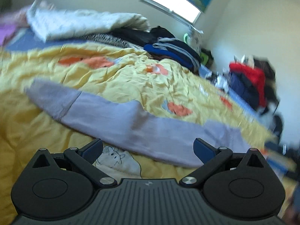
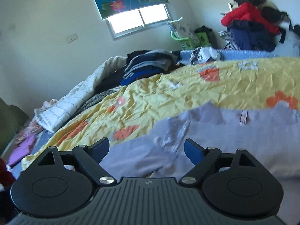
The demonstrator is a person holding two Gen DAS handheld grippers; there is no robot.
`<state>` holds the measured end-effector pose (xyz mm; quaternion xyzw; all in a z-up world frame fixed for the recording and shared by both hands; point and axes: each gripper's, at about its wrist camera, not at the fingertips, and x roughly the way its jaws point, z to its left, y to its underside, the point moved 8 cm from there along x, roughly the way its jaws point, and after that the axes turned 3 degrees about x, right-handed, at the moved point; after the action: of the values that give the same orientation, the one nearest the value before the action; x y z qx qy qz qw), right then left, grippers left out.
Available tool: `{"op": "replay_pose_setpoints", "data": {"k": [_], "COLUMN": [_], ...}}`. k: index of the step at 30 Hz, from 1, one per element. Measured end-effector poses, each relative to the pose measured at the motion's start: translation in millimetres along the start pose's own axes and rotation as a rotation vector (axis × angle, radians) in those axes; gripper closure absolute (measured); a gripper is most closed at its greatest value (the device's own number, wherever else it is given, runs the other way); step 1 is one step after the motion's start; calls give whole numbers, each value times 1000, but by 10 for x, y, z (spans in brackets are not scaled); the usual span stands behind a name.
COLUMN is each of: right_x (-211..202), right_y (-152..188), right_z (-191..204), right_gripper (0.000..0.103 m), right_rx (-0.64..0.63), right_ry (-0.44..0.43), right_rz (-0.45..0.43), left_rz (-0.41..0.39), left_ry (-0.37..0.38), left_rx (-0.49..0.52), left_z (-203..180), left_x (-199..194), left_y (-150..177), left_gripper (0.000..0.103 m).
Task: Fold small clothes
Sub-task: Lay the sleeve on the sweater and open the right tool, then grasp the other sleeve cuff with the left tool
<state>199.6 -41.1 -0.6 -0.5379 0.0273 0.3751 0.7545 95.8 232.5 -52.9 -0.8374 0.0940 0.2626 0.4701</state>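
Observation:
A lilac long-sleeved garment (image 1: 116,116) lies spread on a yellow quilt (image 1: 120,75) on the bed. In the left wrist view it stretches from the left to the lower right, just past my fingers. My left gripper (image 1: 148,147) is open and empty, a little above the garment's near edge. In the right wrist view the same garment (image 2: 215,136) fills the lower right, with a small label near its far edge. My right gripper (image 2: 146,149) is open and empty, right over the garment.
A stack of folded dark clothes (image 2: 150,63) and a white quilted blanket (image 1: 78,22) lie at the far side of the bed. A pile with a red jacket (image 2: 247,16) stands at the right. Purple cloth (image 2: 22,150) lies at the left edge.

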Motion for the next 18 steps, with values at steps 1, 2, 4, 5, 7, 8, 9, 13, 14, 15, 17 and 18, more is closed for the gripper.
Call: {"op": "replay_pose_setpoints", "data": {"k": [1, 2, 4, 5, 7, 8, 9, 13, 14, 15, 17, 18], "right_x": [-10, -35, -77, -91, -107, -118, -122, -116, -108, -105, -103, -108], "right_y": [27, 55, 101, 114, 134, 132, 139, 171, 174, 183, 200, 211], "right_z": [15, 16, 33, 42, 71, 77, 82, 67, 57, 50, 44, 46], "right_gripper": [14, 14, 14, 14, 13, 13, 13, 13, 13, 13, 13, 13], "right_rx": [13, 28, 39, 33, 19, 16, 17, 25, 27, 31, 29, 23], "right_ry": [-10, -25, -31, -28, -23, -22, -23, -11, -9, -4, -2, 1], "right_rz": [7, 15, 19, 19, 17, 15, 13, 14, 16, 17, 21, 22], "left_rz": [-5, -13, 3, 30, 73, 60, 42, -46, -75, -93, -133, -151], "left_ry": [5, 11, 31, 53, 115, 149, 167, 210, 220, 227, 228, 222], "left_rx": [-48, -102, -217, -298, -422, -468, -505, -623, -647, -665, -703, -712], "left_z": [80, 170, 354, 456, 601, 656, 710, 885, 927, 950, 999, 1025], "left_x": [7, 17, 54, 92, 160, 176, 182, 218, 238, 262, 304, 321], "left_y": [-23, -43, -47, -30, 14, 3, -14, -129, -166, -198, -267, -306], "left_gripper": [0, 0, 0, 0, 0, 0, 0, 0, 0, 0, 0, 0]}}
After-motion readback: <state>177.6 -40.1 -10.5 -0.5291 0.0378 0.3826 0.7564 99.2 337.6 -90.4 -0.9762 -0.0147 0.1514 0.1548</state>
